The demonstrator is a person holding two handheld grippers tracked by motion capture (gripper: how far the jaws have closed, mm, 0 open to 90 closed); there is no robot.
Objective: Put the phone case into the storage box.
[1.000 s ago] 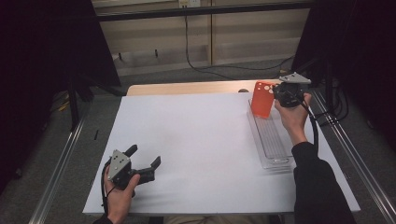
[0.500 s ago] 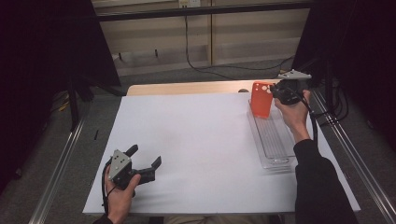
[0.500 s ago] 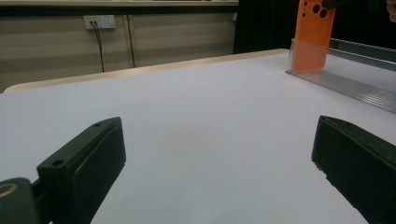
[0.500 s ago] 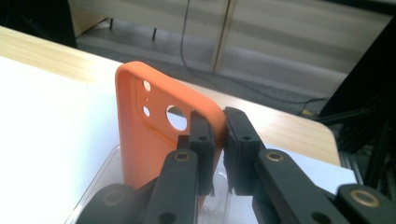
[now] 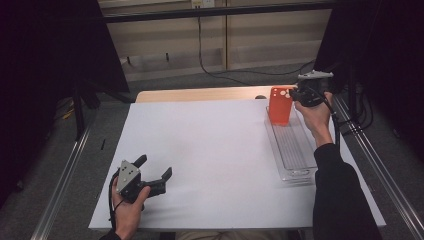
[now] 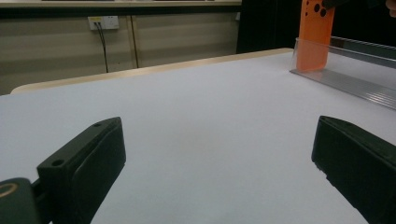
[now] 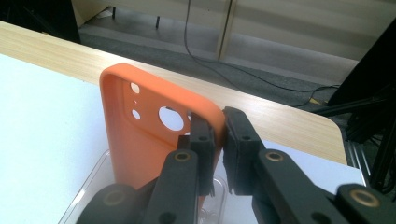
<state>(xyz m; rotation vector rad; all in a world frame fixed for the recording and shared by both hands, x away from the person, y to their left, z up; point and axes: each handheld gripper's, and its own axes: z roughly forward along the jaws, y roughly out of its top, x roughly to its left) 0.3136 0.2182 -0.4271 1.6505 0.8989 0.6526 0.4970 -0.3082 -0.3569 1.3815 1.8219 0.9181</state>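
Work in hand: the right gripper [image 5: 295, 94] holds an orange phone case [image 5: 280, 105] upright, its lower end down in the far end of a clear plastic tray [image 5: 295, 150].
Right gripper: jaws pressed together on the case's top corner, one pad inside the shell and one outside, next to the camera holes; seen close in the right gripper view [image 7: 218, 140].
Left gripper: jaws spread wide with nothing between them [image 5: 154, 170], resting low on the white table [image 5: 210, 150], well apart from the case.
Where the case is: directly at the right gripper's tips, hanging below them; from the left gripper it stands far ahead and off to the right [image 6: 316, 35], with the tray stretching back beside it.
How the case handles: likely light, thin and a bit flexible, so it can bend or swing under a one-corner pinch. The smooth shell may slip if the squeeze eases. Not fragile.
Where to grip: the rim at the top edge, as now; a hold nearer the middle of a long side would probably steady it better.
Against the earlier frames: the case stands at the same spot in the tray, the right hand has hardly shifted, and the left gripper lies where it did, equally spread.
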